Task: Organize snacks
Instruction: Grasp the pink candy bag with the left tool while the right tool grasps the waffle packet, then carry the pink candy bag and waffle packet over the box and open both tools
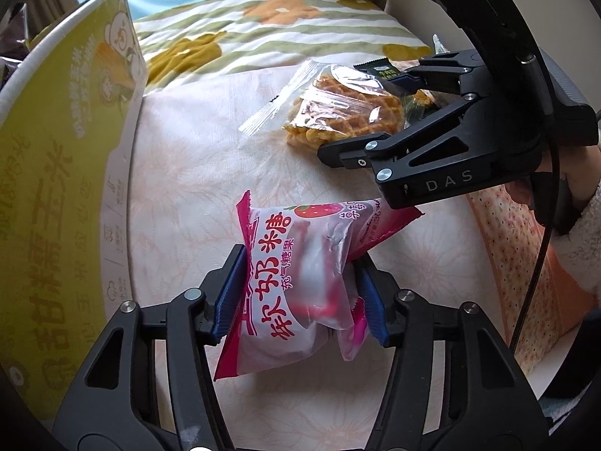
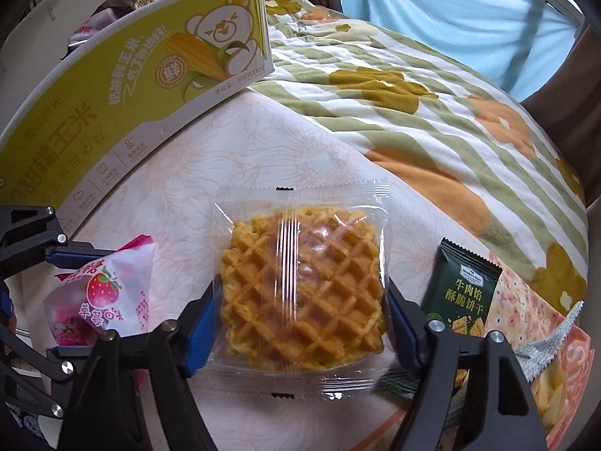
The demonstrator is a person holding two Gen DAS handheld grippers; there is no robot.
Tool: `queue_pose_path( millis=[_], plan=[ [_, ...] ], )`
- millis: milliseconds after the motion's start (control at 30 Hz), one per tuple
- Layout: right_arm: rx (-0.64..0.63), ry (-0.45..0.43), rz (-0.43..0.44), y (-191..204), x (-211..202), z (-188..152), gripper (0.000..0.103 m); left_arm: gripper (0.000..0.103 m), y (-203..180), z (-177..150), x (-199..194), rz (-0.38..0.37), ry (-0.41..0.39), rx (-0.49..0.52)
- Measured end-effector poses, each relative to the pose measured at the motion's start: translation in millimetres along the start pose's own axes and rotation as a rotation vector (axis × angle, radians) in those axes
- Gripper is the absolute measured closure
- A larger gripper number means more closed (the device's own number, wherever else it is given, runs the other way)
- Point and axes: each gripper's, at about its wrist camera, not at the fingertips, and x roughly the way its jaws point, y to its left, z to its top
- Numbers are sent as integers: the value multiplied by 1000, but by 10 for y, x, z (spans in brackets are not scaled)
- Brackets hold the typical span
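1. Left gripper point(image 1: 296, 293) pinches the pink-and-white strawberry candy packet point(image 1: 300, 263); keep that squeeze firm.
2. Right gripper point(image 2: 300, 323) brackets the clear-wrapped golden waffle point(image 2: 300, 285), contact unclear; close on the biscuit, not the film.
3. Carry toward the yellow-green cardboard corn box point(image 2: 150, 86) at ten o'clock.

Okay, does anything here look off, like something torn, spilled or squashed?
Nothing torn or spilled. The pink strawberry candy bag is pinched and crumpled in the left gripper. The waffle pack lies flat and sealed between the right gripper's fingers, with other snack packets bunched beside it.
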Motion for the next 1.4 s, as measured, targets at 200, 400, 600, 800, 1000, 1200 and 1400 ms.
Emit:
queue_pose_path(
  millis=[200,400,600,800,1000,1200,1400],
  plan=[
    [33,-38,-15,-29,-238,-36,31,56,26,-52,-70,16,-3,-1],
    [61,-93,-29,-39,-722,1,31,56,1,-22,-331,16,-29,-31],
    [81,-147,-17,-18,-1390,115,31,56,-135,158,-869,11,-111,-28],
    [60,-197,-34,131,-1980,247,31,56,-105,295,-1487,16,-203,-83],
    [30,-239,-35,483,-2263,434,31,56,279,372,-2035,66,-287,-140],
    [37,-289,-7,940,-2232,784,31,56,938,429,-2311,116,-312,-159],
    [76,-292,24,1419,-1938,1168,31,56,1608,502,-2300,128,-276,-148]
  ],
)
